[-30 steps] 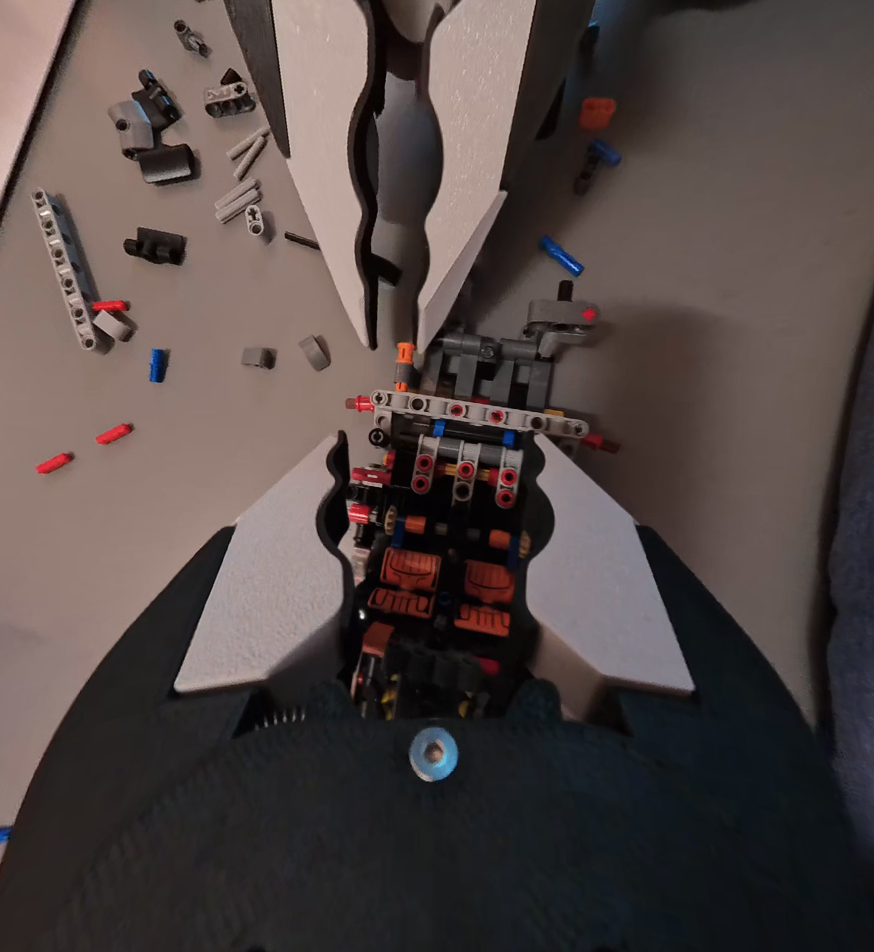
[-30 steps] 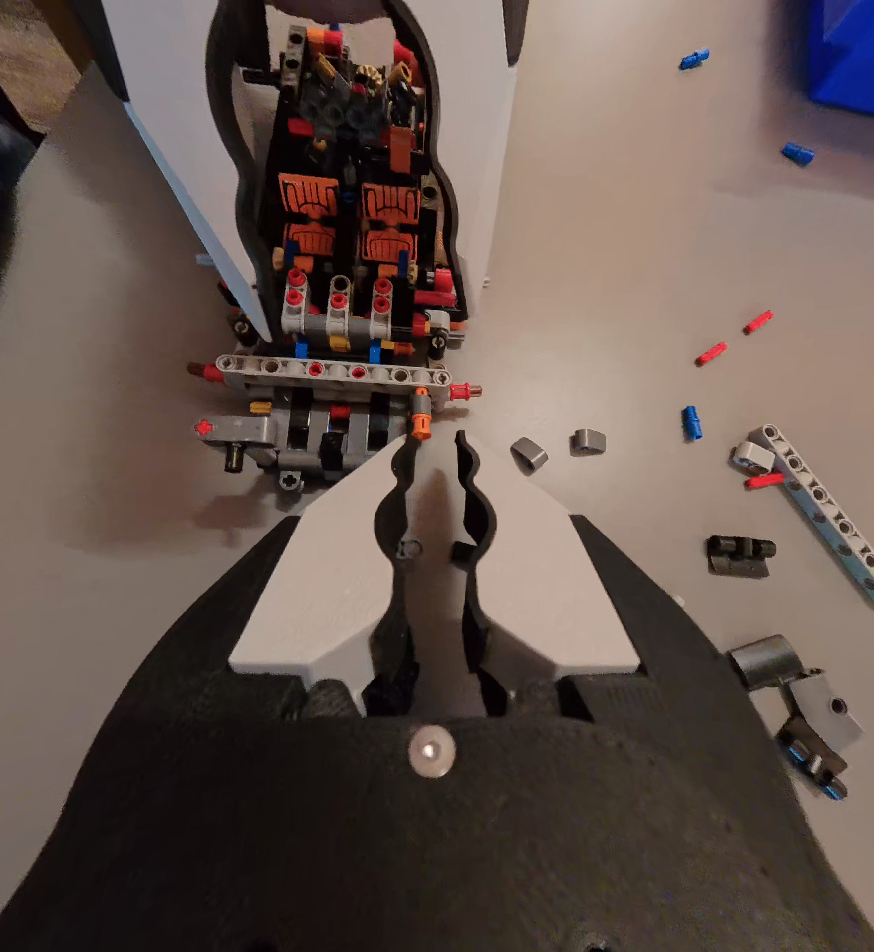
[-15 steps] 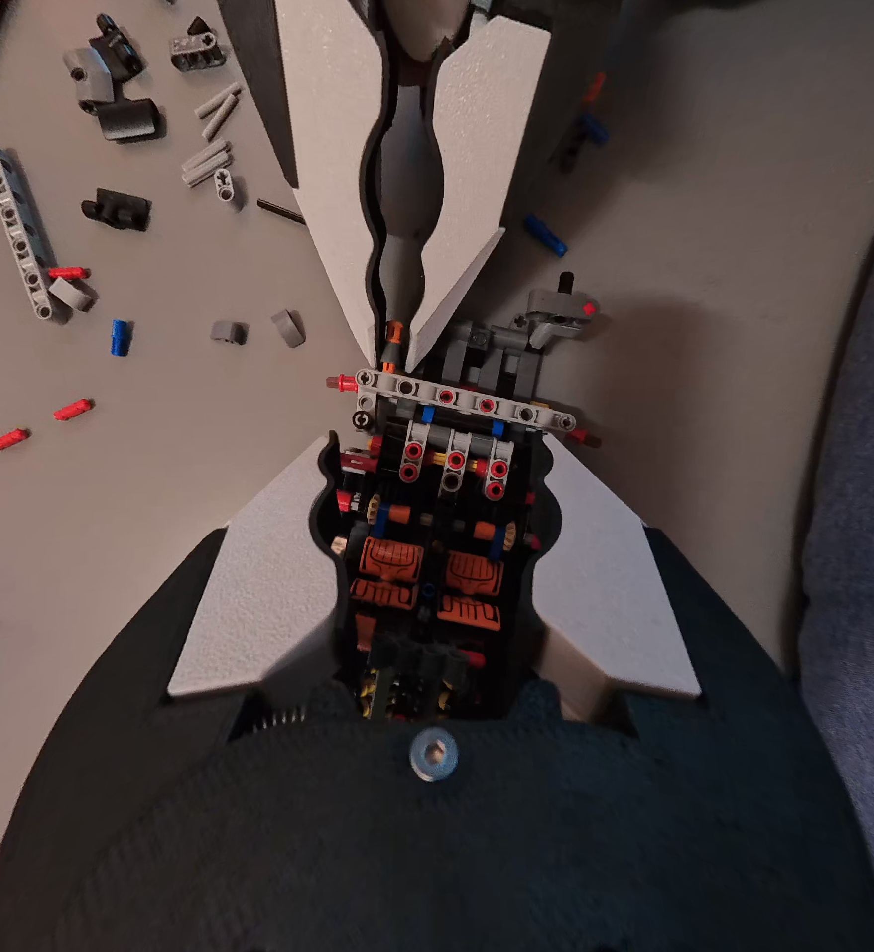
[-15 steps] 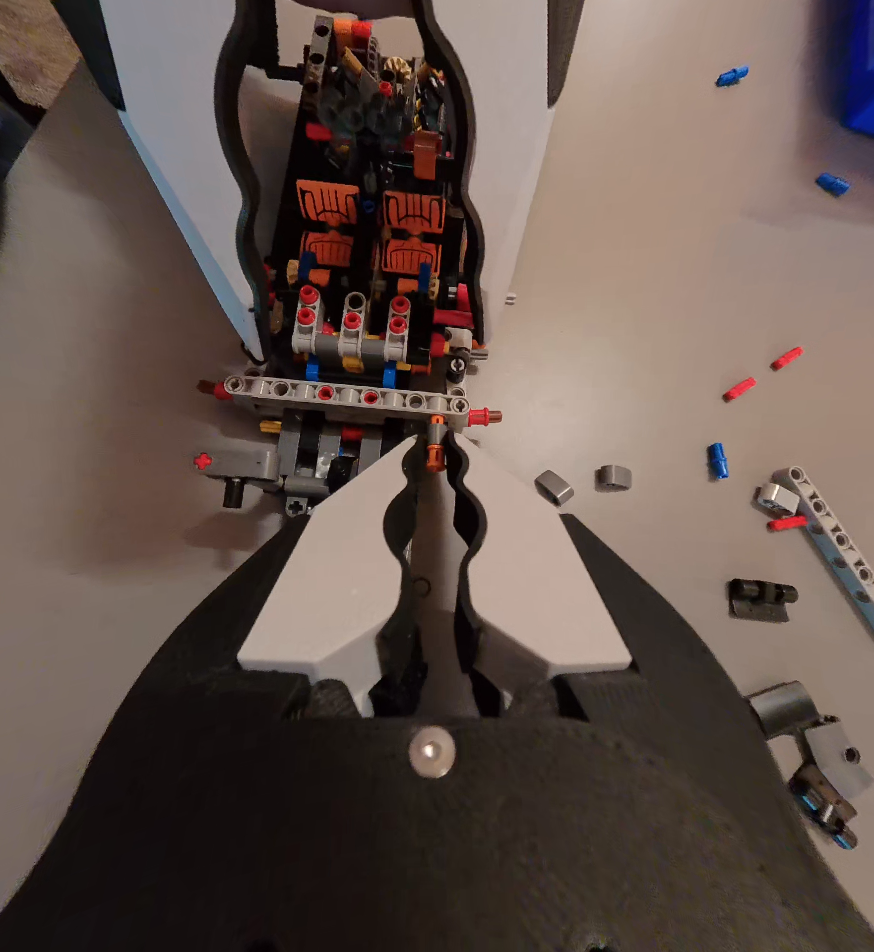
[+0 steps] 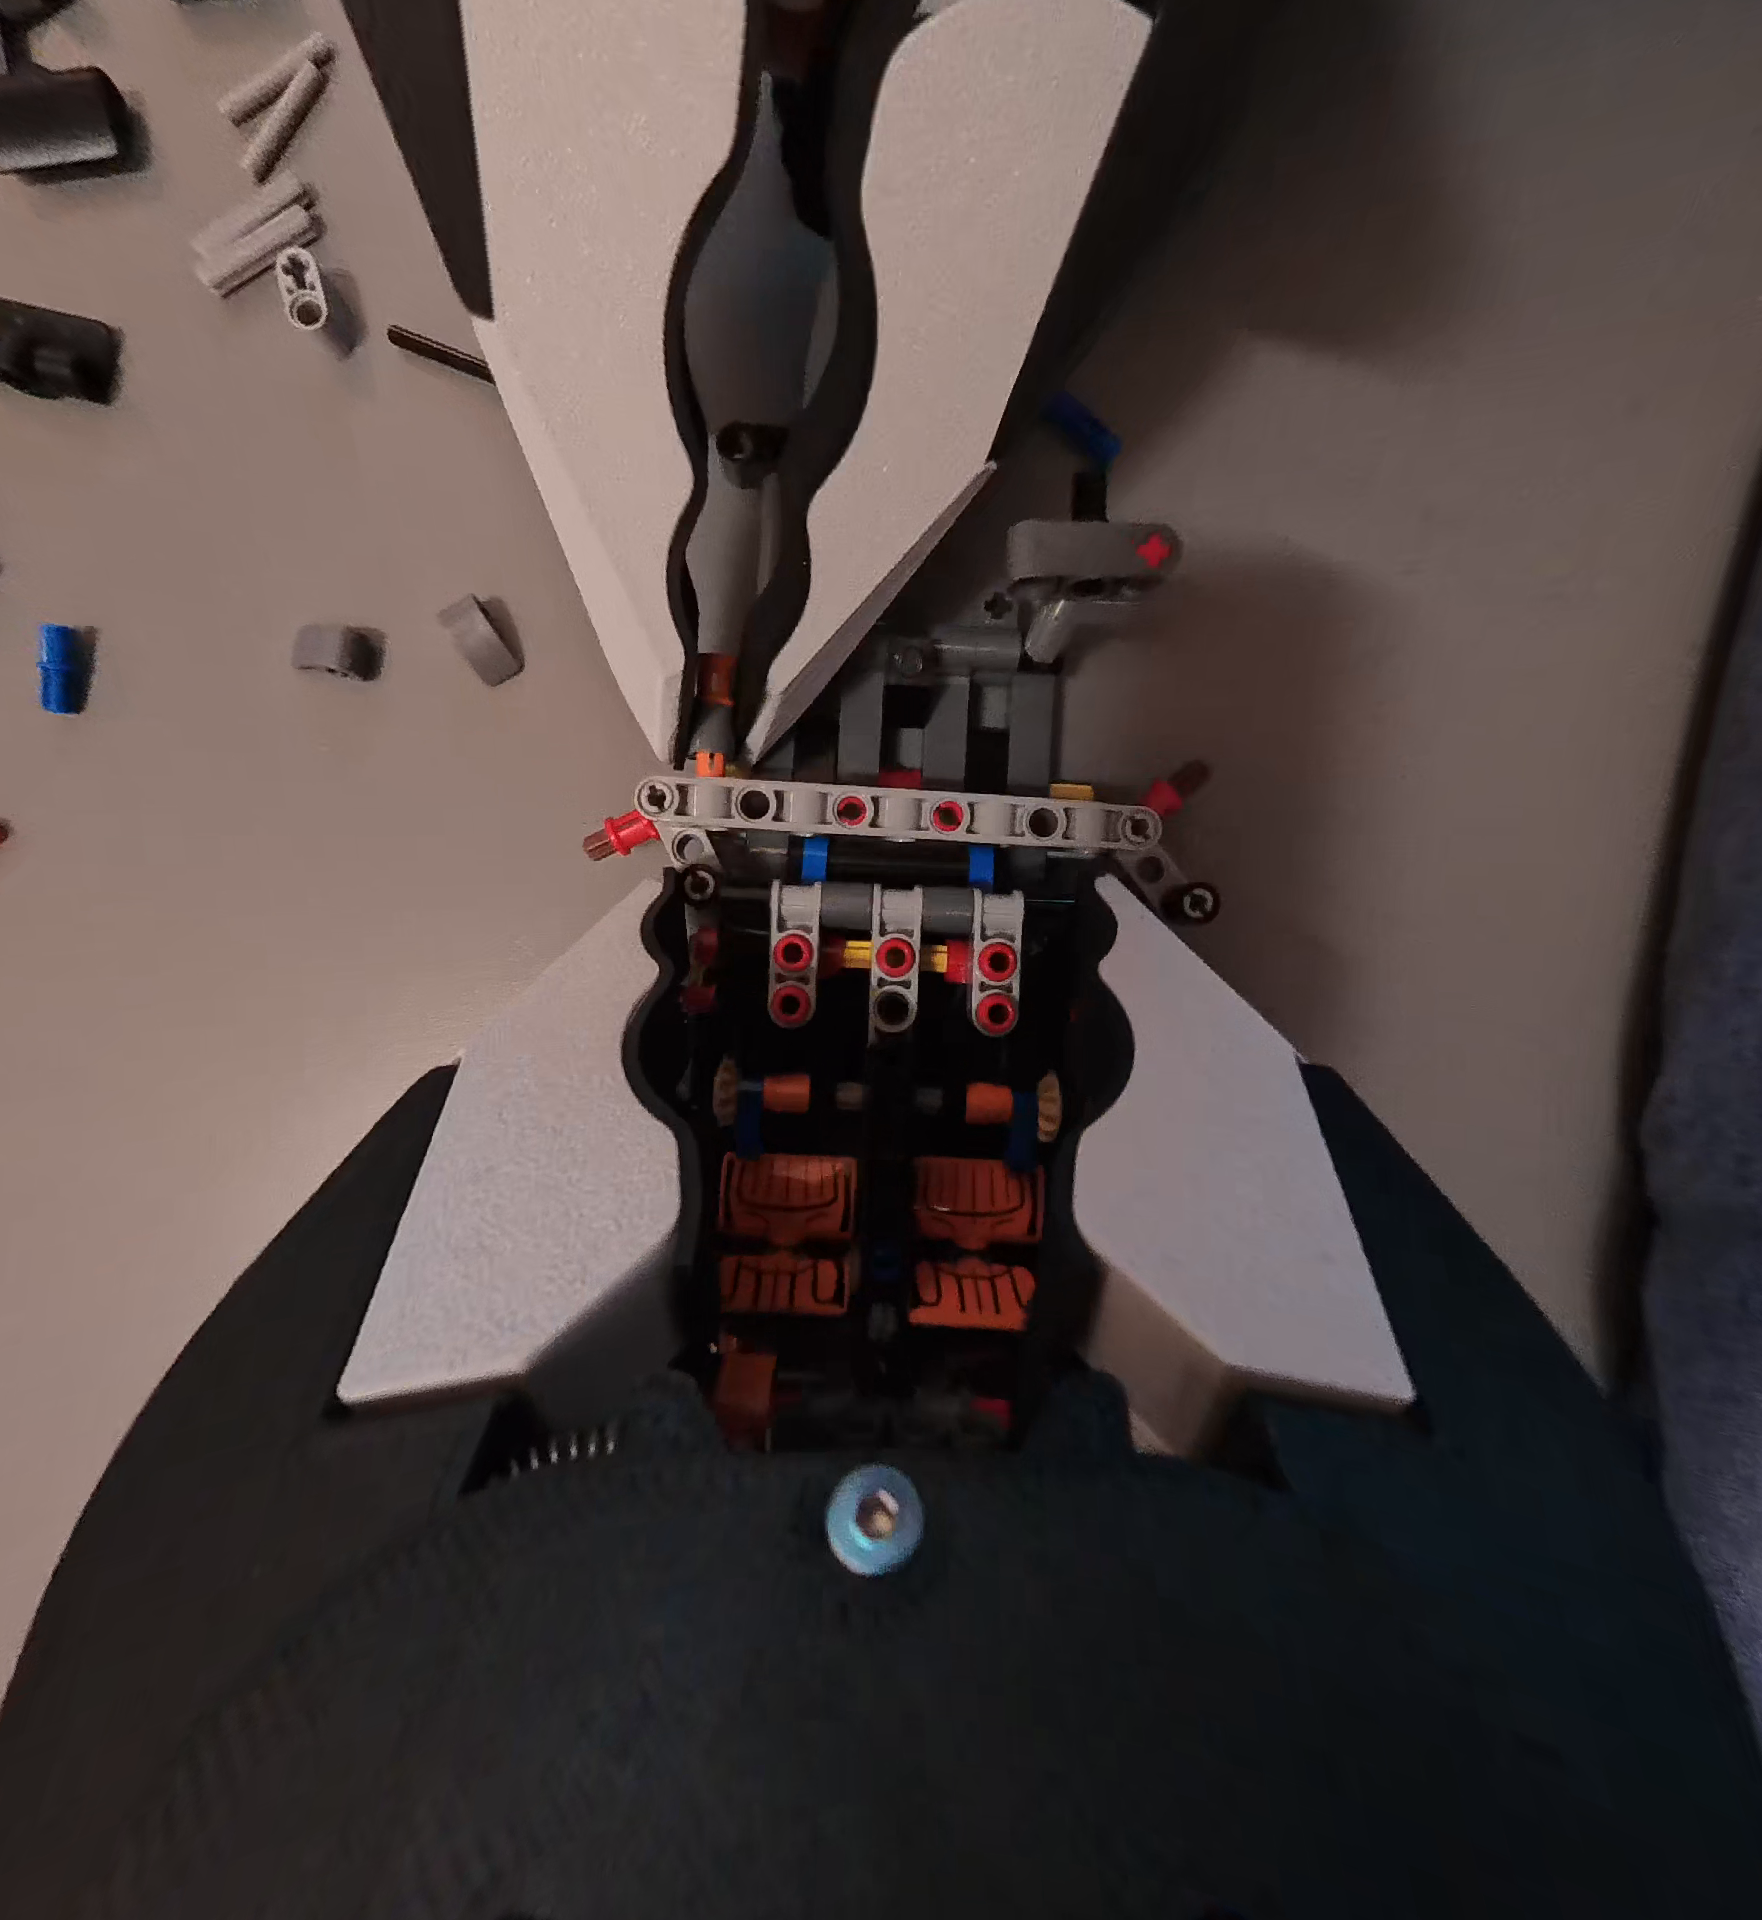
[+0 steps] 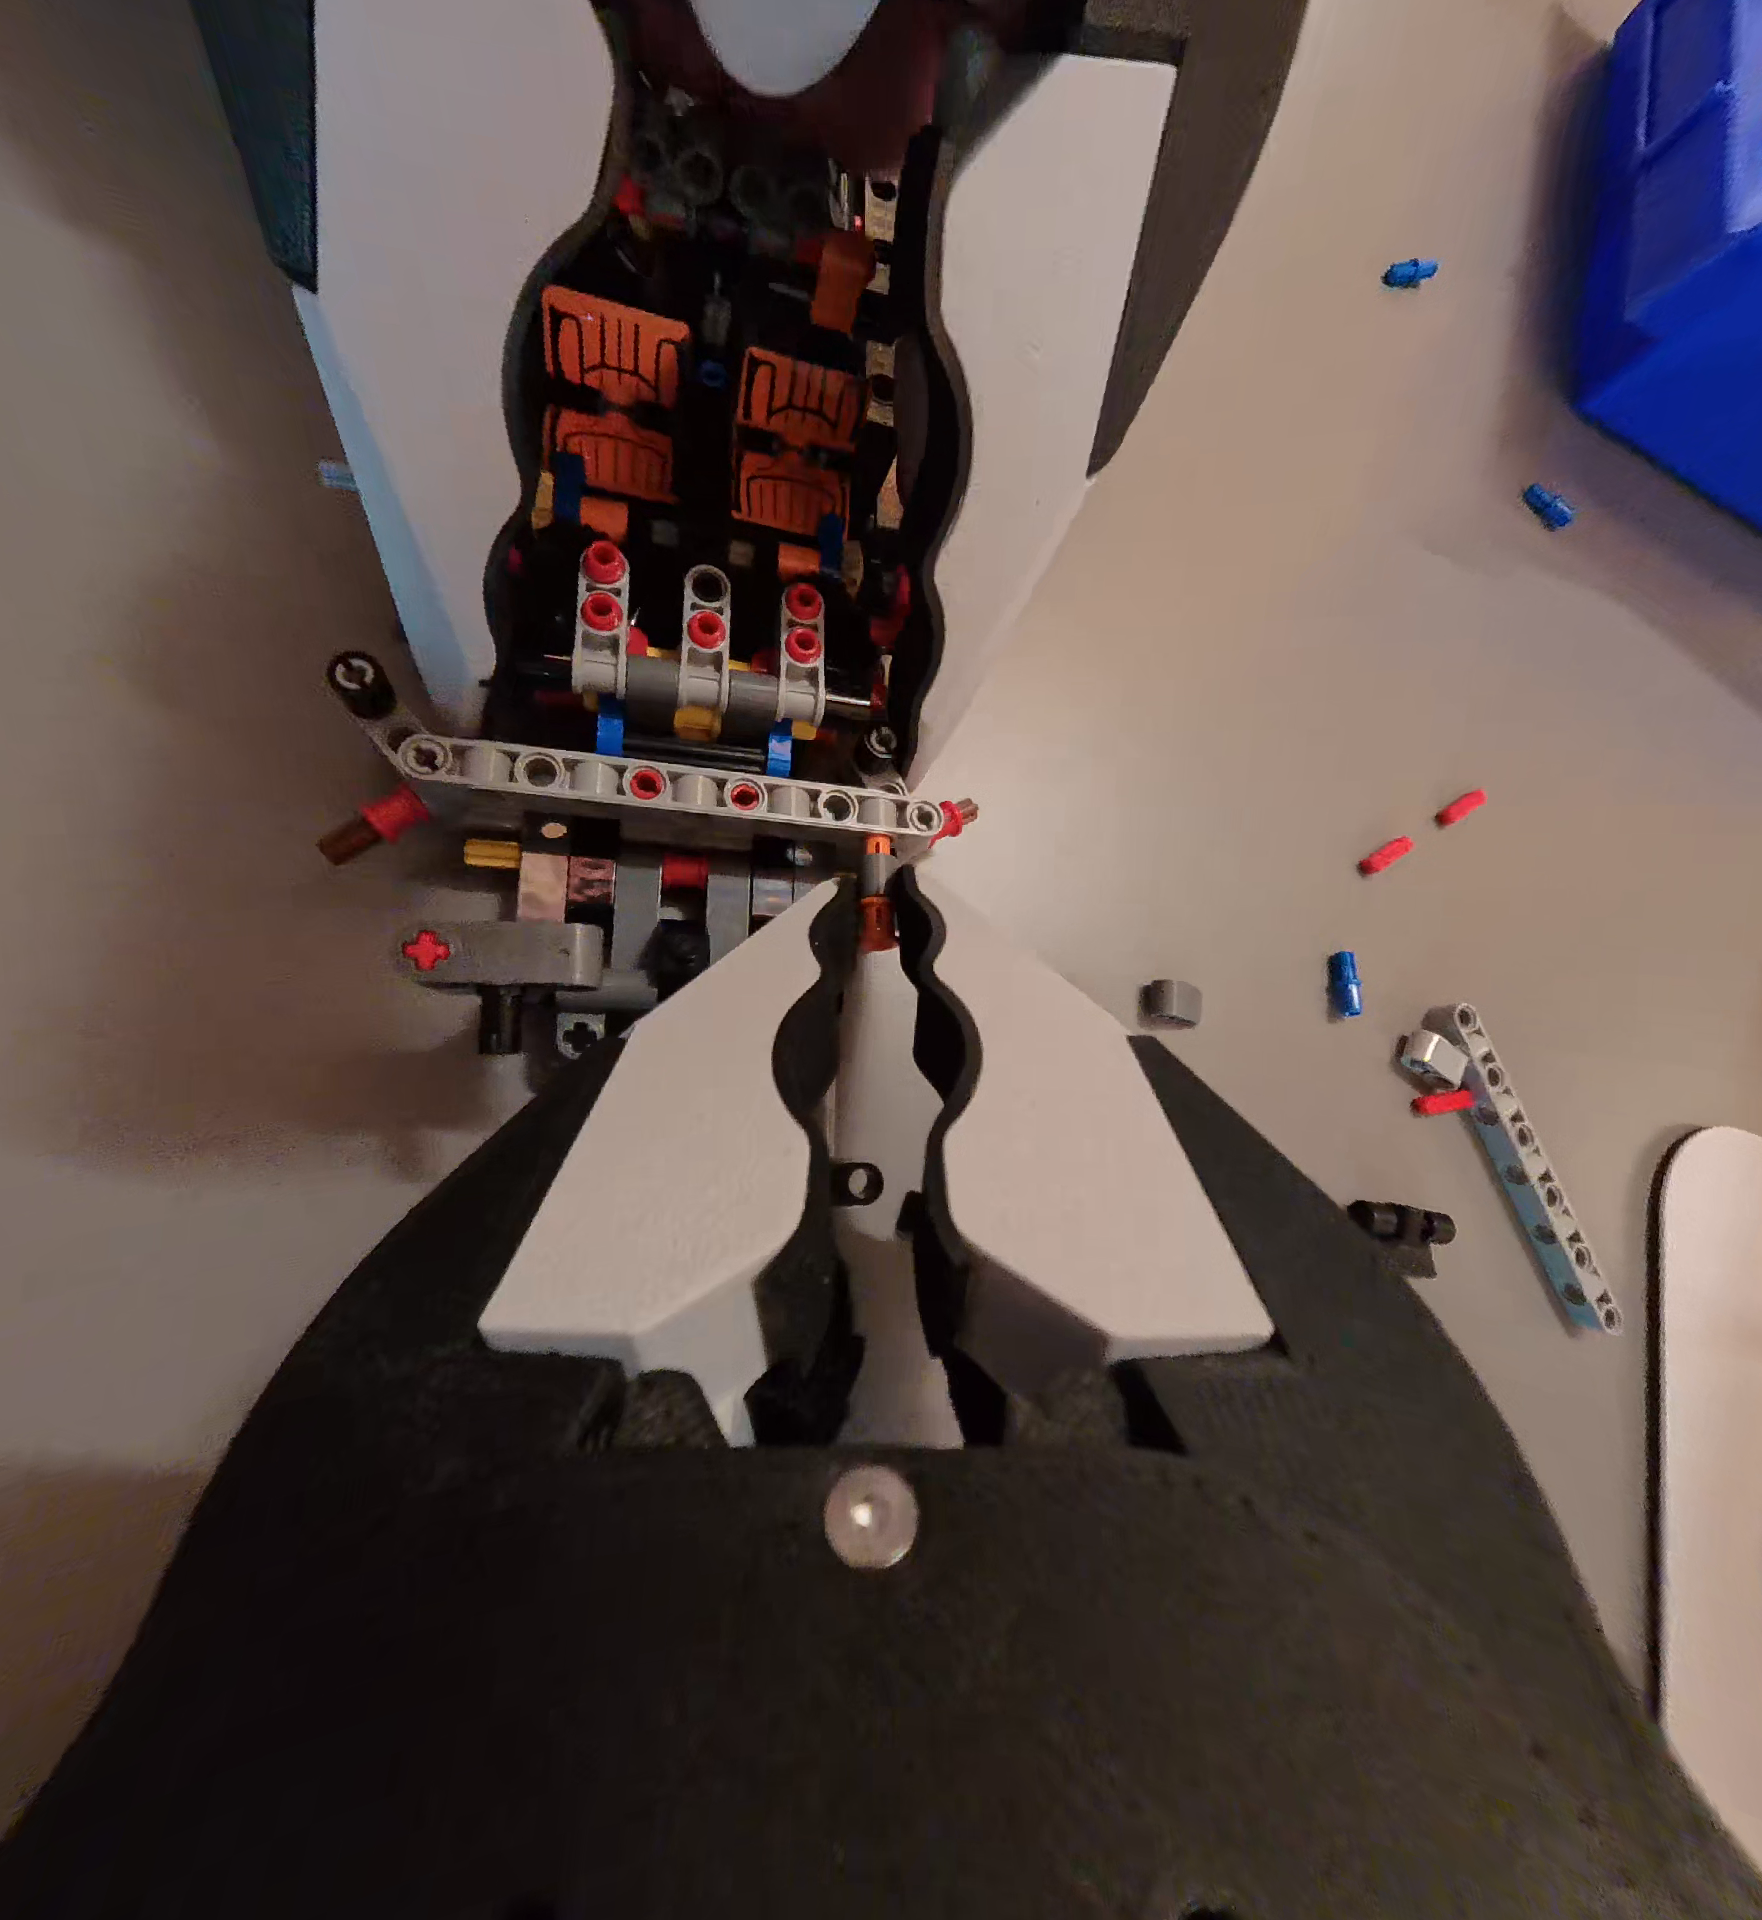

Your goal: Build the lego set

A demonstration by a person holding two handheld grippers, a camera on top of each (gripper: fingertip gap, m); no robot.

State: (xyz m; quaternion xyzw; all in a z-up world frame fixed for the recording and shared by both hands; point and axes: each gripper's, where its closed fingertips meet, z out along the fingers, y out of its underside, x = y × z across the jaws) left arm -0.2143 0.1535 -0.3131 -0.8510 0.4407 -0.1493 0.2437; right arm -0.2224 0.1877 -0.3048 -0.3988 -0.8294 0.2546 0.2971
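The right gripper (image 6: 864,906) has closed in on the half-built lego model (image 6: 711,582): a second ago its fingers stood spread and short of the model's near end, and now they are narrowed to a slim gap around the small orange pin (image 6: 874,920) that sticks out just below the long grey holed beam (image 6: 669,784). The fingertips sit at the pin on both sides, though actual pinch contact cannot be made out.

The left gripper (image 5: 882,935) keeps the model clamped between its fingers, holding its dark body with the two orange seats (image 5: 877,1236) over the table (image 5: 233,987).

This likely means the pin is about to be pressed home or pulled. Loose parts, a spare grey beam (image 6: 1526,1164), red pins (image 6: 1422,826) and blue pins (image 6: 1342,982), lie to the right, well apart.
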